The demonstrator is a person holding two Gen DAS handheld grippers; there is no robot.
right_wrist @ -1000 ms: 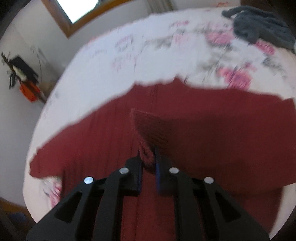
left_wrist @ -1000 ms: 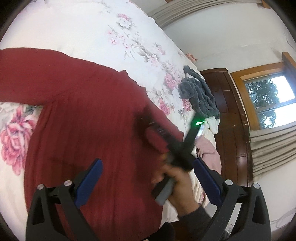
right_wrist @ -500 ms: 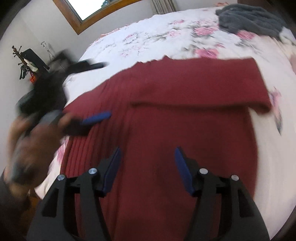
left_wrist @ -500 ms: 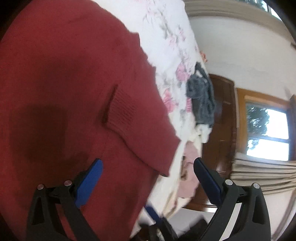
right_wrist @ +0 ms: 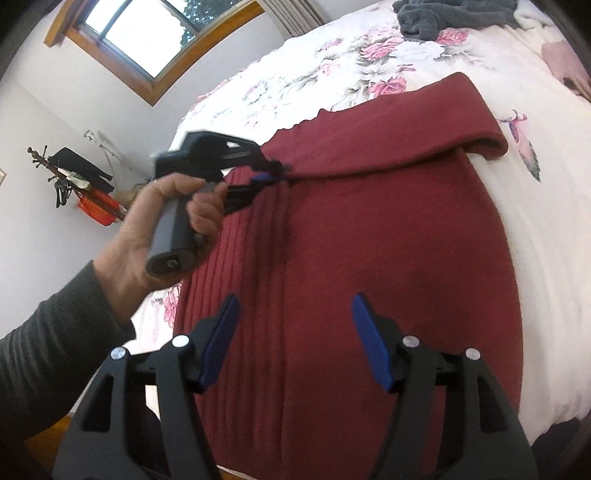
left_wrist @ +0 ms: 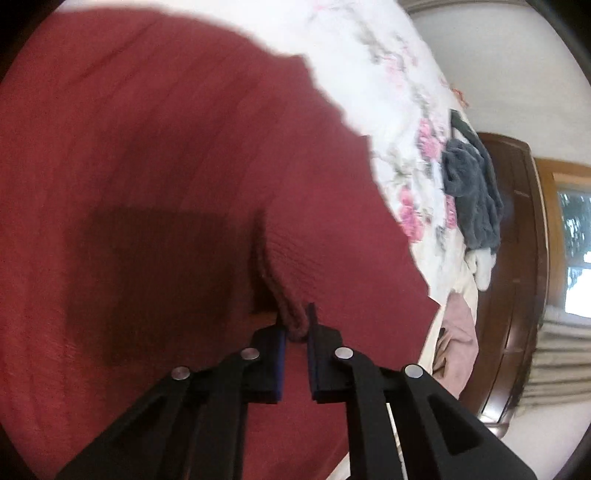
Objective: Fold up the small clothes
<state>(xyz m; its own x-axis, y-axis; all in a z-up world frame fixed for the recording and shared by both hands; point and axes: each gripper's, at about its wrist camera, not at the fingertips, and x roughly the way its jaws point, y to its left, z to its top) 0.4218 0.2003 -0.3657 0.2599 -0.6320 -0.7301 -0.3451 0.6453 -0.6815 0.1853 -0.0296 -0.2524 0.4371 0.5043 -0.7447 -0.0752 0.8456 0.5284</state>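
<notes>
red sweater (left_wrist: 155,155) cut off at left edge, grey garment (right_wrist: 443,14) cropped at top

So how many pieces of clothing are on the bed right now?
3 that I can make out: the red sweater spread in front, a grey garment at the far end, and a pink one at the bed's edge. More may be hidden.

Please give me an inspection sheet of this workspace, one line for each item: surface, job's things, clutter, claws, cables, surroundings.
Surface: bed with floral sheet.
Job's things: red sweater spread flat on the bed, one sleeve folded across the body.
Clutter: grey garment heaped at the far end of the bed; pink cloth at the bed edge.
Claws: left claw shut on the sleeve's cuff; right claw open above the sweater, holding nothing.
Cables: nothing seen.
Surroundings: window, coat rack, wooden headboard.
</notes>
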